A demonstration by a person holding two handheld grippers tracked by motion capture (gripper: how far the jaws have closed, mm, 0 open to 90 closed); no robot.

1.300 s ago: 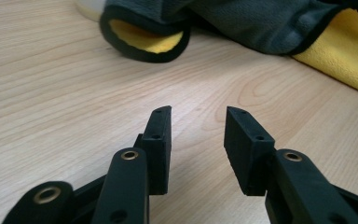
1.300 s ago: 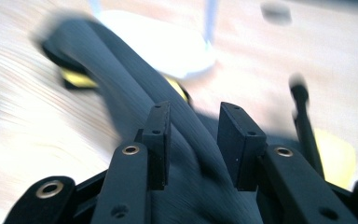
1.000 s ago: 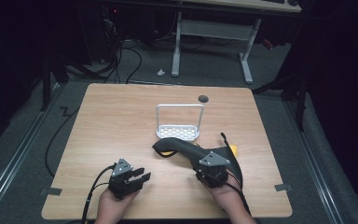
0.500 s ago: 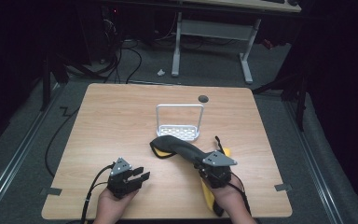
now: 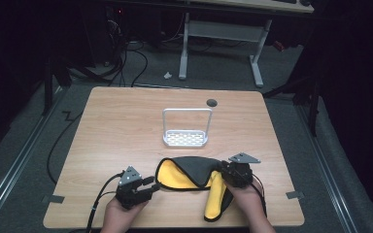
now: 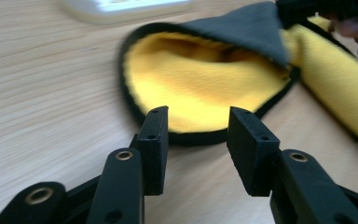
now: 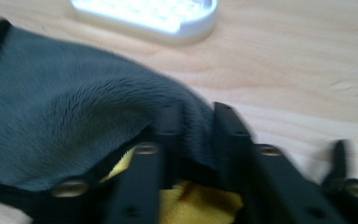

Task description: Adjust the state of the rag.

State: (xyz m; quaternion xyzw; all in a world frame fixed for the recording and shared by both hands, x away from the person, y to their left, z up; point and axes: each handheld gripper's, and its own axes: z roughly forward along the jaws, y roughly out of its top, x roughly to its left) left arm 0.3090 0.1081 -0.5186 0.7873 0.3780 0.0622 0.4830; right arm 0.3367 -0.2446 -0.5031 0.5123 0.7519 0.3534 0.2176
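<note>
cloth: a soft cloth [image 5: 194,174], grey on one side and yellow on the other, with a black edge. It lies on the near half of the table, between the two grippers. The grey side is folded over part of the yellow side, and a yellow strip runs toward the near edge by the right hand

left gripper: the left gripper [image 5: 148,187] sits at the near left, held in the person's left hand [image 5: 121,216]. Its jaws are about half open with nothing between them. In the left gripper view the left gripper [image 6: 196,123] points at the black edge of the cloth [image 6: 205,81], very close to it but not touching

right gripper: the right gripper [image 5: 226,170] is at the near right, at the right end of the cloth. In the right gripper view the right gripper [image 7: 196,116] has grey cloth [image 7: 74,126] bunched between its jaws. The jaws have just been opening again after a tight squeeze. The picture is blurry, so I cannot tell if they are pressing on the cloth

rack: a small white rack [image 5: 185,138] with a tall wire handle stands near the middle of the table, just beyond the cloth and apart from it

table: a light wooden table [image 5: 116,126] with a small dark round spot [image 5: 211,102] near the far edge
</note>
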